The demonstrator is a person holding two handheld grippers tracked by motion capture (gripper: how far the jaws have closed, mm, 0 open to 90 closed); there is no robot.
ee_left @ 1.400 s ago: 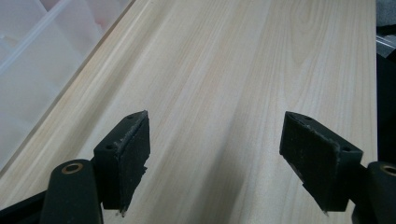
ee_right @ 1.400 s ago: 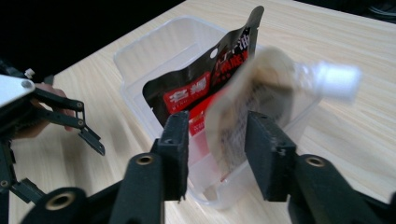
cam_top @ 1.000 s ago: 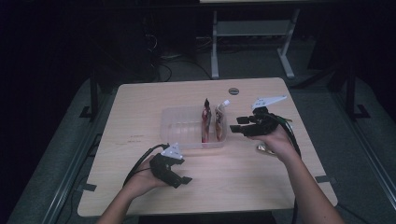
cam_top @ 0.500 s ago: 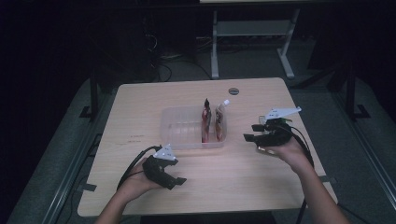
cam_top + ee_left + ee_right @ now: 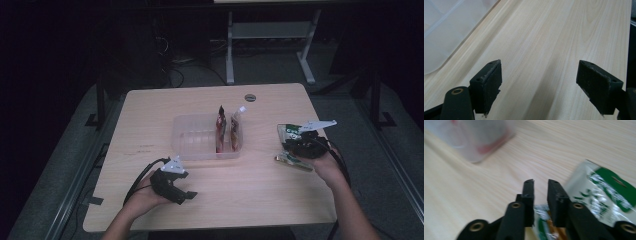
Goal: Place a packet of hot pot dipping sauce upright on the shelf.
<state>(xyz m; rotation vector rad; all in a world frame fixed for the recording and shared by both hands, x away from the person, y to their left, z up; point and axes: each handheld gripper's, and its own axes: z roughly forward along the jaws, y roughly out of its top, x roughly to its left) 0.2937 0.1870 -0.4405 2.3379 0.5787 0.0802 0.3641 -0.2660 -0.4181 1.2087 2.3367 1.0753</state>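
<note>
Two green packets (image 5: pixel 609 197) just beside nearly closed, empty right gripper (image 5: pixel 541 185) jaws

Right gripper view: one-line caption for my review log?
Right gripper, jaws nearly closed, above green-and-white snack packets on light wooden table.

Dim in the high view, dark beyond the lit table (image 5: pixel 260 200). Bright and sharp in the left gripper view. Motion-blurred throughout the right gripper view.

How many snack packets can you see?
4: two red-and-white packets stand upright in the clear plastic bin, one beside the other; two green-and-white packets lie by the right gripper. More may be hidden.
</note>
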